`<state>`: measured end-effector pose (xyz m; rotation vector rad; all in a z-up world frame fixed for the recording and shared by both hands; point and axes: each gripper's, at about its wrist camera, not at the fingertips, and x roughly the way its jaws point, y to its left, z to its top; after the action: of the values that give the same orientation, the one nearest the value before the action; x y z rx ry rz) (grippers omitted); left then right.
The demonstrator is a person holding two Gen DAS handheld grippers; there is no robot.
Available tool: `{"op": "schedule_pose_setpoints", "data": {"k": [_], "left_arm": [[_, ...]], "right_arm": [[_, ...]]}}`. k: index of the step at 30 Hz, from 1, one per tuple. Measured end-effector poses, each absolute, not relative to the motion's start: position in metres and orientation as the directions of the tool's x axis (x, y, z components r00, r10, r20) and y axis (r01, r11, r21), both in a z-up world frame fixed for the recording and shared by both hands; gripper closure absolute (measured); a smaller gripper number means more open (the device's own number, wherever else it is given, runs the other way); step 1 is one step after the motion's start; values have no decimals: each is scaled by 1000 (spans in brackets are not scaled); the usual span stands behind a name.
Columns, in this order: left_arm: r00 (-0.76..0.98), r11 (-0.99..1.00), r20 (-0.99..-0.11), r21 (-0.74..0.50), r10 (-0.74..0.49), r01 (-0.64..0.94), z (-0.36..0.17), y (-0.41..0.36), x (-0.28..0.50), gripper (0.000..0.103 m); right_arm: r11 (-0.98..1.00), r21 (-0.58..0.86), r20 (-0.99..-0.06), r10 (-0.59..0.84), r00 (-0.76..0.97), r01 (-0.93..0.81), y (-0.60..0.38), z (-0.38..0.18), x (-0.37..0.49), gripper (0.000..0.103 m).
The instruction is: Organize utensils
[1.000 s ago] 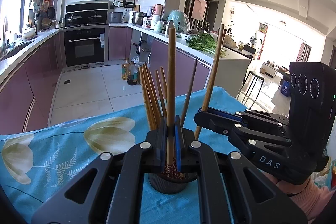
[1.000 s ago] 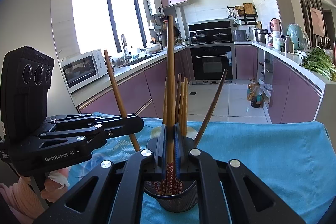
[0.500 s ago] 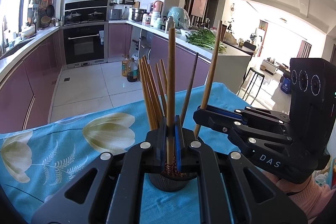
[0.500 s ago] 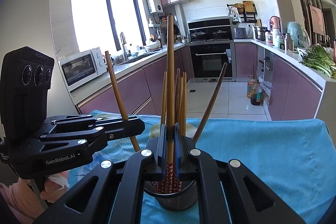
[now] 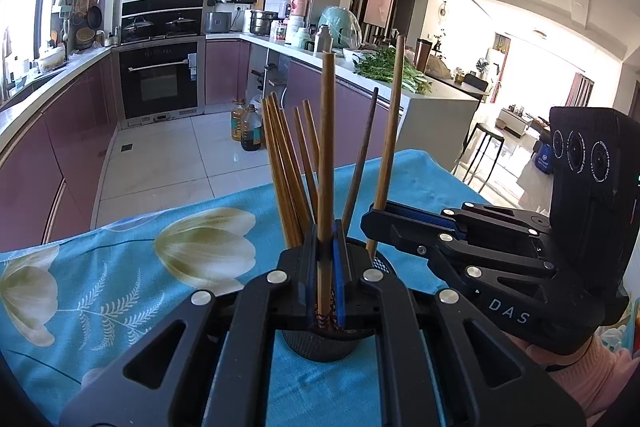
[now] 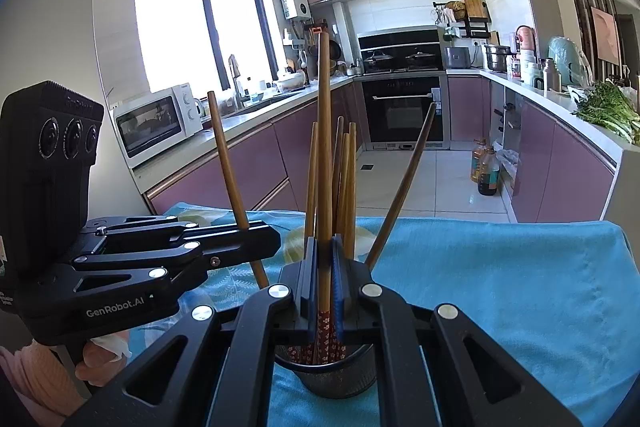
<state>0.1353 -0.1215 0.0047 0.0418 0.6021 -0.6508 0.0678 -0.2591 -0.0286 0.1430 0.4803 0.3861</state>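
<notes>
**A:** quick q, why is one chopstick (image 5: 325, 163) clamped dead centre of the left wrist frame instead of just being dropped in?

**B:** looks like control, mostly. The left gripper (image 5: 327, 259) is closed tight on that chopstick, which is held upright with its patterned tip already down inside the mesh cup (image 5: 322, 341) at lower centre. Held vertical like that, it can be slid straight down without snagging the bundle of chopsticks (image 5: 286, 179) leaning up and left of it.

**A:** and the other hand?

**B:** same deal. In the right wrist frame the right gripper (image 6: 325, 267) is clenched on its own chopstick (image 6: 324, 147), red flowered end poking into the same cup (image 6: 340, 379). In the left wrist frame that one shows as the tilted stick (image 5: 390, 131) right of centre.

**A:** so both are parked over one cup?

**B:** yep, the two grippers are brought in from opposite sides, close beside each other, so a pair probably gets seated together. The cup is stood on the blue flowered cloth (image 5: 120, 267), which likely keeps it from skating around.

**A:** how far along, would you say?

**B:** late, by the look of it. Several sticks are already stood in the cup, and only these two are held. Whether the tips are touching the bottom can't be told.
</notes>
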Motion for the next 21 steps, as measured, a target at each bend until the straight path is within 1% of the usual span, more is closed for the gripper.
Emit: {"op": "schedule_pose_setpoints", "data": {"k": [21], "left_arm": [[630,813,-559,-149,-539,563,-4,-126,141,96]], "right_arm": [[918,223,-442,396,805,-329,-259,-36,69,97]]}}
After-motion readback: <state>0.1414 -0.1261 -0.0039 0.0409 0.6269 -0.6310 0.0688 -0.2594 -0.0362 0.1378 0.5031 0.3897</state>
